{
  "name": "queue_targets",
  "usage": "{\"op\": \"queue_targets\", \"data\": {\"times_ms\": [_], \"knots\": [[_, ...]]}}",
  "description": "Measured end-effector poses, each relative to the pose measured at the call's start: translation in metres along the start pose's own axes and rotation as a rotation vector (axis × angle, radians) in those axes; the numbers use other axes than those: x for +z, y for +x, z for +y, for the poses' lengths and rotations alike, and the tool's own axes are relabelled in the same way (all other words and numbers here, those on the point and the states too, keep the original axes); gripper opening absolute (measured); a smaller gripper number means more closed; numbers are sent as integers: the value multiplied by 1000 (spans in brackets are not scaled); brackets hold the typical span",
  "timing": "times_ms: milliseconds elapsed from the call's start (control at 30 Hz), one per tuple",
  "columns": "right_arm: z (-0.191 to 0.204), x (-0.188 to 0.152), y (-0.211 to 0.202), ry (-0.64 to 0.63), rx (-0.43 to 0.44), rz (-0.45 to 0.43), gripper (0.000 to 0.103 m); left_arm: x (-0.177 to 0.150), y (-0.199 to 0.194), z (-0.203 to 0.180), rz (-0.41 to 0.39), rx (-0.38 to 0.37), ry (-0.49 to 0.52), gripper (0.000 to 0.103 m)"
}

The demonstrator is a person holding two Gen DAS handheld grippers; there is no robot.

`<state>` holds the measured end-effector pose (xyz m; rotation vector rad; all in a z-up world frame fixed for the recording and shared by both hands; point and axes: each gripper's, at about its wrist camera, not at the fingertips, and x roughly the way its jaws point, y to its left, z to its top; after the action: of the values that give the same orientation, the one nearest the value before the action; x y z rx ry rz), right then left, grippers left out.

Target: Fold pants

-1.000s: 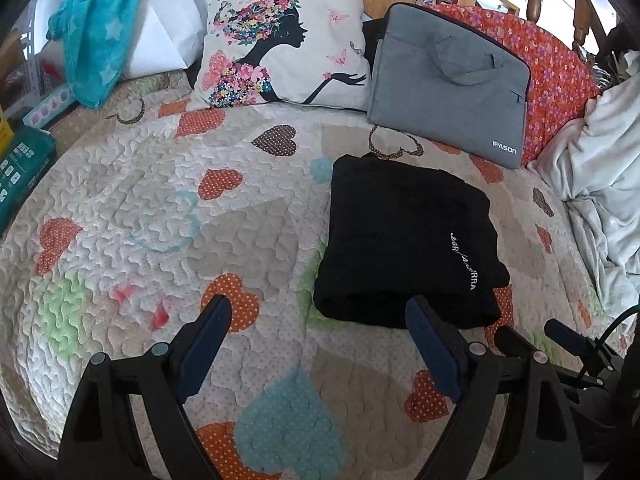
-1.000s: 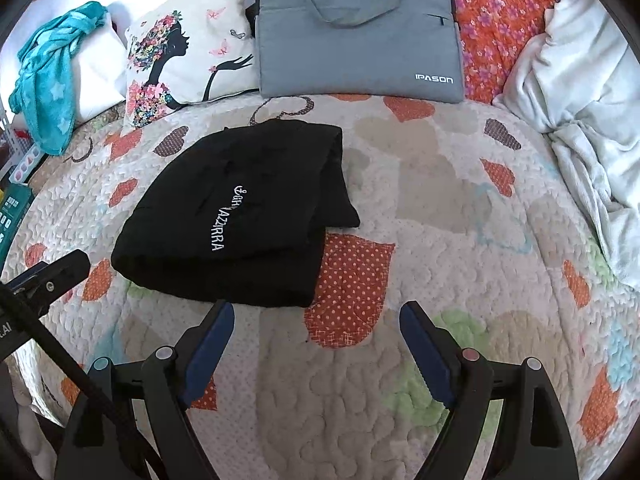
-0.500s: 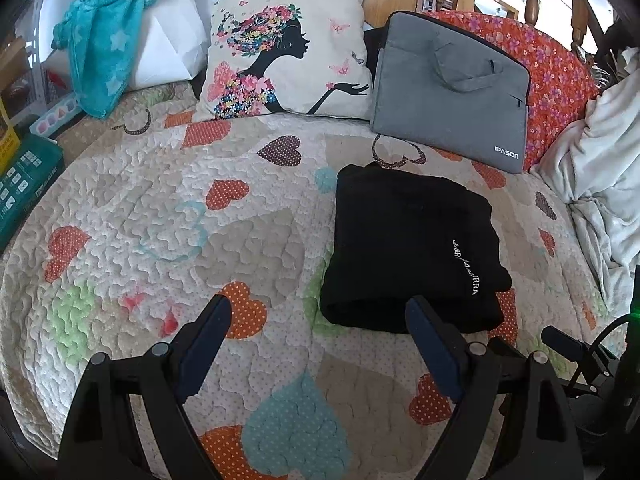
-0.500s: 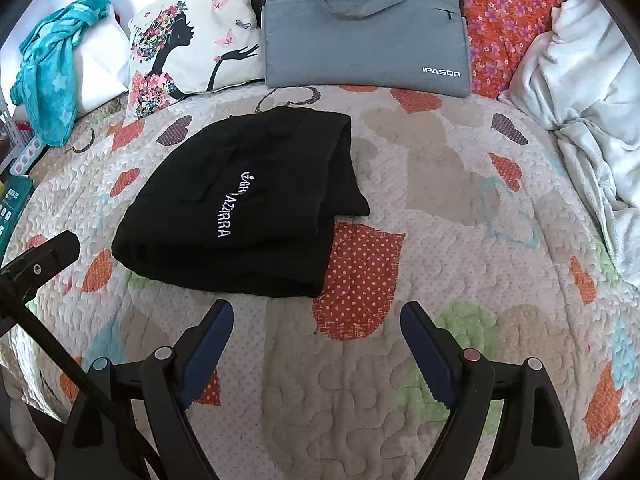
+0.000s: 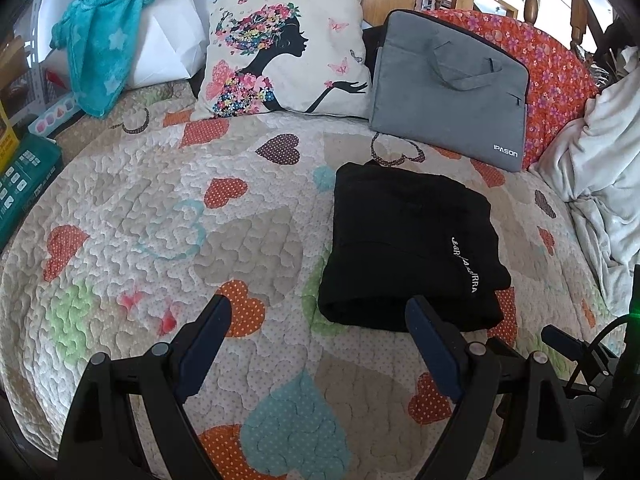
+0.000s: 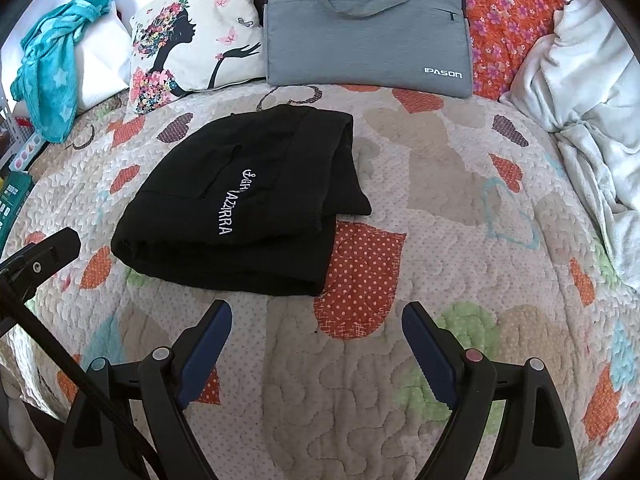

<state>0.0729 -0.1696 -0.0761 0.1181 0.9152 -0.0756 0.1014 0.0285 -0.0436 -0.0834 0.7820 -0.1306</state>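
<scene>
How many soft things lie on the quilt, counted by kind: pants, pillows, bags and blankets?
Pants: 1, black, folded
Pillows: 3, one with a printed figure, one white, one red floral
Bags: 1, grey
Blankets: 2, one teal, one white
Total: 7

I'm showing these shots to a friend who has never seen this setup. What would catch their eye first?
Probably the black pants, folded into a compact stack with white lettering on top, lying in the middle of the heart-patterned quilt. Behind them, a grey laptop bag and a cushion printed with a flower-haired silhouette lean at the head of the bed. In the foreground, the left gripper and right gripper are both open and empty, short of the pants.
</scene>
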Motion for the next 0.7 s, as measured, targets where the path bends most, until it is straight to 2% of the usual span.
{"op": "queue_targets", "data": {"times_ms": [567,633,700], "knots": [[0,-1,0,-3,2,2,92,-1,-2,0,-13,3,-5,88],[0,-1,0,-2,1,3,92,-1,-6,0,-34,18,-7,88],[0,-1,0,-2,1,2,92,0,-18,0,-114,68,-7,88]]}}
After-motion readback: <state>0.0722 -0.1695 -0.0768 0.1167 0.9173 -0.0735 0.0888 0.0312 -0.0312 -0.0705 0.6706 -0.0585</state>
